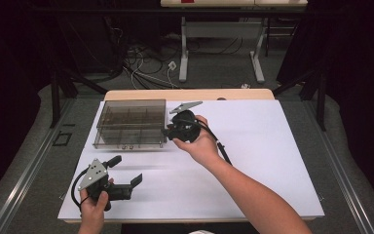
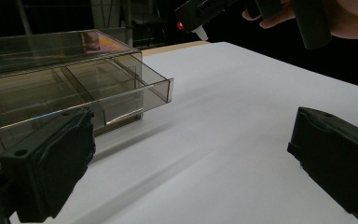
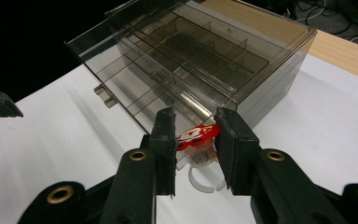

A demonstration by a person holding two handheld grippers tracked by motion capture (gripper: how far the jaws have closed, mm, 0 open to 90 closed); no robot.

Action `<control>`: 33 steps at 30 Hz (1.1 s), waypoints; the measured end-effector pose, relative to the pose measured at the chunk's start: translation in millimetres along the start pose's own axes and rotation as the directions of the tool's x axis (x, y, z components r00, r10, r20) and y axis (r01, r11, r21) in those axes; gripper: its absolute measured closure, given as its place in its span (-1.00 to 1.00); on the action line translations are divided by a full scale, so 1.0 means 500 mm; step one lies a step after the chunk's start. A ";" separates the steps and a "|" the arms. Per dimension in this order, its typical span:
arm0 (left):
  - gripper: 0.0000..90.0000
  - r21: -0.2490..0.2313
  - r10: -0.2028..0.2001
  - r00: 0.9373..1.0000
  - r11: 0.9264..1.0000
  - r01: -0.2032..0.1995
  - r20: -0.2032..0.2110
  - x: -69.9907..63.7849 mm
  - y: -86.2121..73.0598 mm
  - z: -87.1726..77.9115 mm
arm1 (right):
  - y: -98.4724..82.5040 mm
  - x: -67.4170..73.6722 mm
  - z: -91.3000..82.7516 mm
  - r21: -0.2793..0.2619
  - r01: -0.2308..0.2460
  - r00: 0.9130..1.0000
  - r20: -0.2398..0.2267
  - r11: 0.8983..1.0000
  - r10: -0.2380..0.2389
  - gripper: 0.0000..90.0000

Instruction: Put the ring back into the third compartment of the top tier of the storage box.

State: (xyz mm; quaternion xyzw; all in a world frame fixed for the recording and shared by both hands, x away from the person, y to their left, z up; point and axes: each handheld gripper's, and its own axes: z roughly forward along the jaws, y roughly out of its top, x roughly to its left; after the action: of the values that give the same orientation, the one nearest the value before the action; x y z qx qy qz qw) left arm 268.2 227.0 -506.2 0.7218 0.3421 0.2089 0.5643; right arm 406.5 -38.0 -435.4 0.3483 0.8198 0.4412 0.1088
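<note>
Right gripper (image 3: 195,144) view reveals a red-topped ring (image 3: 197,140) clamped between its jaws, just before the smoky drawer box (image 3: 191,51); left gripper (image 2: 186,158) gapes wide, empty, nearby.

**What the frames are keeping back**

In the right gripper view the jaws are covering both ends of the red and white ring (image 3: 196,136), and its printed figure is reading too small to identify. The smoky organiser box (image 3: 200,60) is running off the top edge there; in the left gripper view its left part is running out of frame. The right gripper (image 2: 200,18) is being cropped by that view's top edge, its body blurred.
</note>
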 end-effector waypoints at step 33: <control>-0.99 -0.002 -0.001 1.000 1.000 0.001 0.006 0.000 0.000 0.001 | 0.000 0.012 0.066 -0.055 -0.006 1.000 -0.017 0.998 0.005 0.53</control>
State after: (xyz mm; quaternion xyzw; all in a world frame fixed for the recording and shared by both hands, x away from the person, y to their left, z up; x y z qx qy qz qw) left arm 268.5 226.9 -506.3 0.7216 0.3404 0.2071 0.5662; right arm 418.1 -12.6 -454.1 0.3437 0.8073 0.4669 0.1104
